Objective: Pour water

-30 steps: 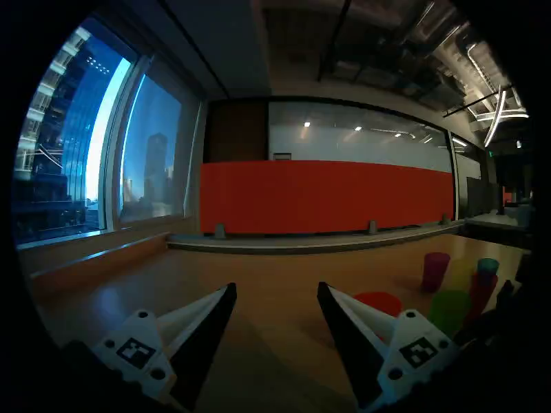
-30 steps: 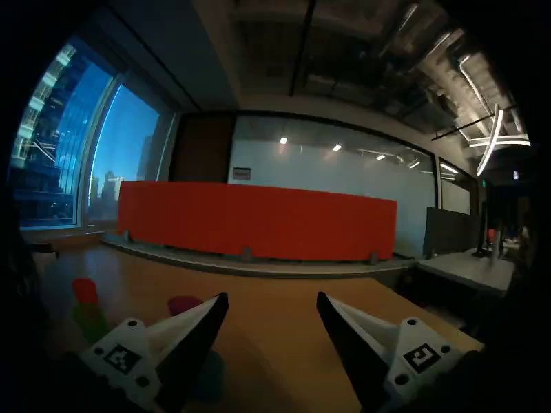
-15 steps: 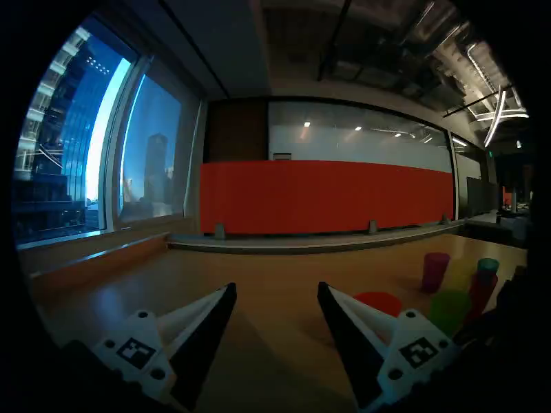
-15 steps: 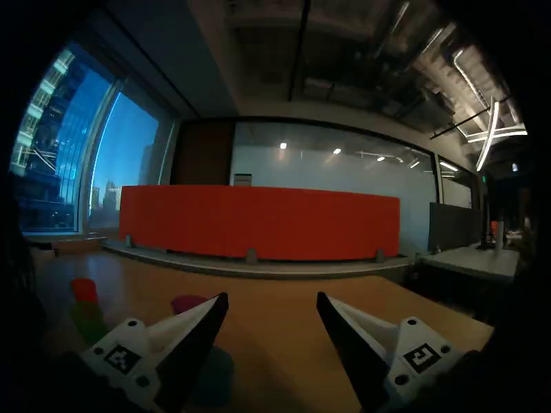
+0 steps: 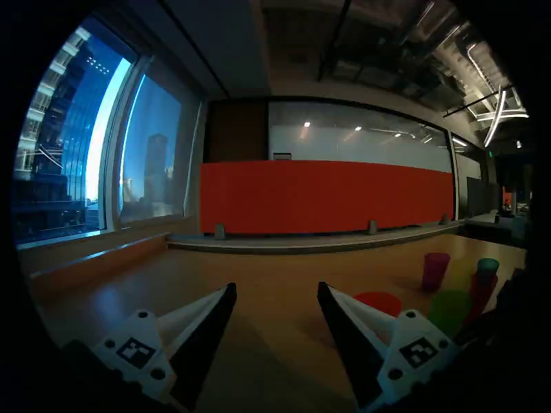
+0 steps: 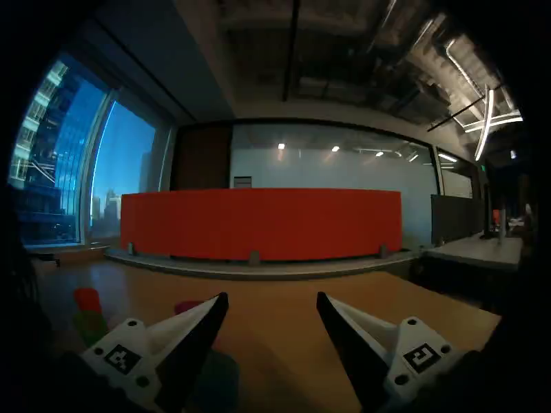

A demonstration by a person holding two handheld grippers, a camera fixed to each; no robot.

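Note:
In the left gripper view my left gripper point(image 5: 275, 296) hangs open over the wooden table point(image 5: 275, 275), nothing between its fingers. To its right stand several plastic cups: a magenta cup point(image 5: 435, 269), a teal cup point(image 5: 487, 266), a red cup point(image 5: 482, 290), a green cup point(image 5: 449, 308) and a low red cup point(image 5: 378, 301) partly behind the right finger. In the right gripper view my right gripper point(image 6: 272, 306) is open and empty above the same table point(image 6: 289, 323). At its lower left I see a red cup point(image 6: 87, 299) on a green cup point(image 6: 91, 325), a magenta cup point(image 6: 186, 306) and a dark teal cup point(image 6: 219, 385) behind the left finger.
An orange divider panel point(image 5: 324, 196) with a grey ledge runs along the table's far edge. Tall windows point(image 5: 76, 158) stand to the left. Another desk point(image 6: 475, 251) lies off to the right. Bare tabletop stretches ahead of both grippers.
The left gripper has hardly moved. The right gripper's view has shifted, tilting up slightly and drawing nearer the cups, so the teal cup looms larger at the lower left.

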